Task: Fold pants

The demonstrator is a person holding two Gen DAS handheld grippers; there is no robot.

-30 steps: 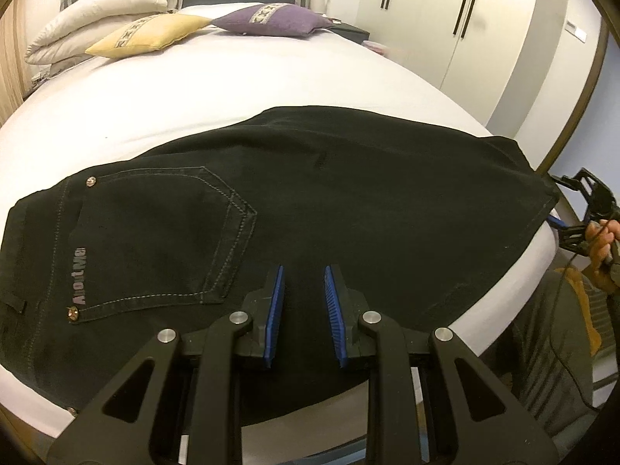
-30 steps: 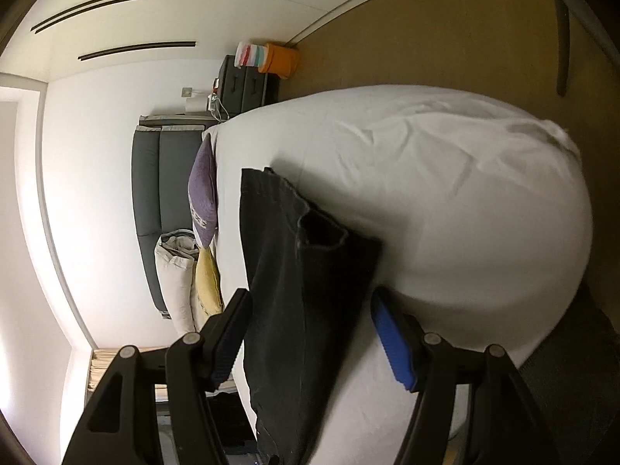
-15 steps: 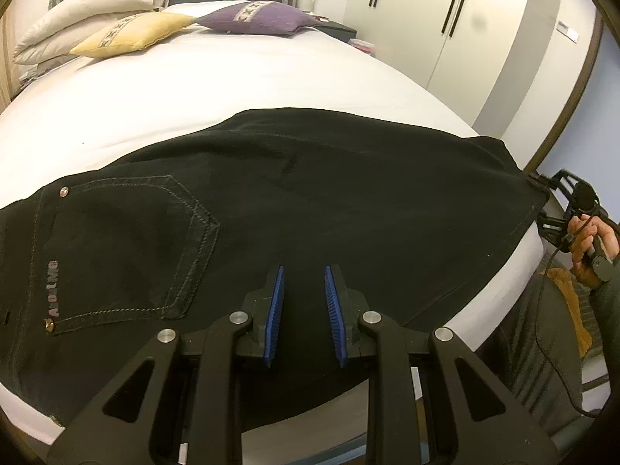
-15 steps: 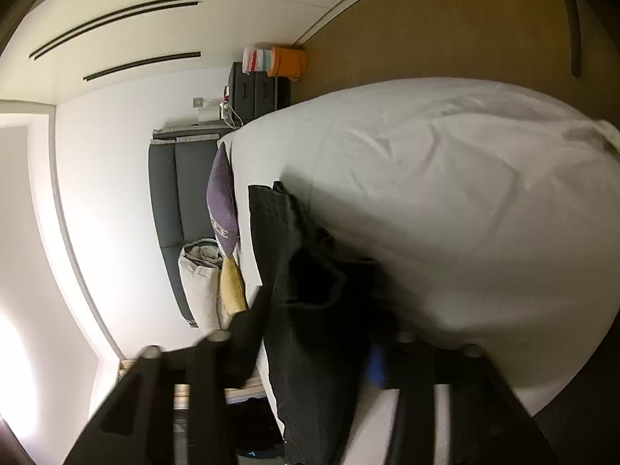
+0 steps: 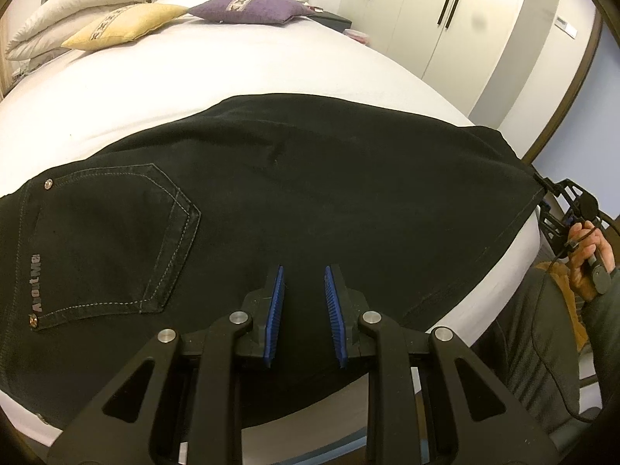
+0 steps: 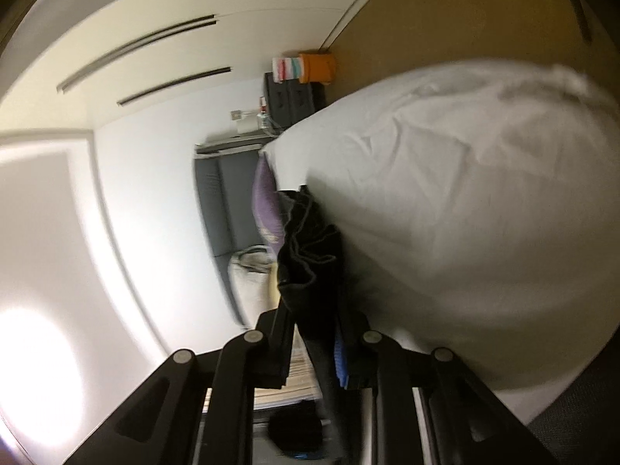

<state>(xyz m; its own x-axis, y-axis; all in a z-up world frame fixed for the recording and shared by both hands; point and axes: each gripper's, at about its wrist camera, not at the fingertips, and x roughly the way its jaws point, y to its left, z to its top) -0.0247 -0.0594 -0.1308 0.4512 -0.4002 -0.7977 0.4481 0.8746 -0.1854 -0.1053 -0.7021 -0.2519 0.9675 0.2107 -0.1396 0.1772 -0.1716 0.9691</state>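
The black jeans (image 5: 310, 193) lie spread flat across the near edge of the white bed (image 5: 193, 69), back pocket (image 5: 112, 240) facing up toward the left of the left wrist view, the leg running off to the right. The left gripper (image 5: 303, 310) hangs over the cloth near the bed's edge, its blue-padded fingers (image 5: 276, 310) set narrow with a small gap and nothing between them. At the far right the right gripper (image 5: 542, 190) meets the leg hem, with the person's hand (image 5: 589, 255) on its handle. In the blurred right wrist view the right gripper (image 6: 317, 333) is closing on a bunched fold of the jeans (image 6: 310, 255), the dark cloth gathered between its fingers (image 6: 340, 364). A yellow cushion (image 5: 124, 27) and a purple cushion (image 5: 248, 7) rest near the headboard, well apart from the jeans
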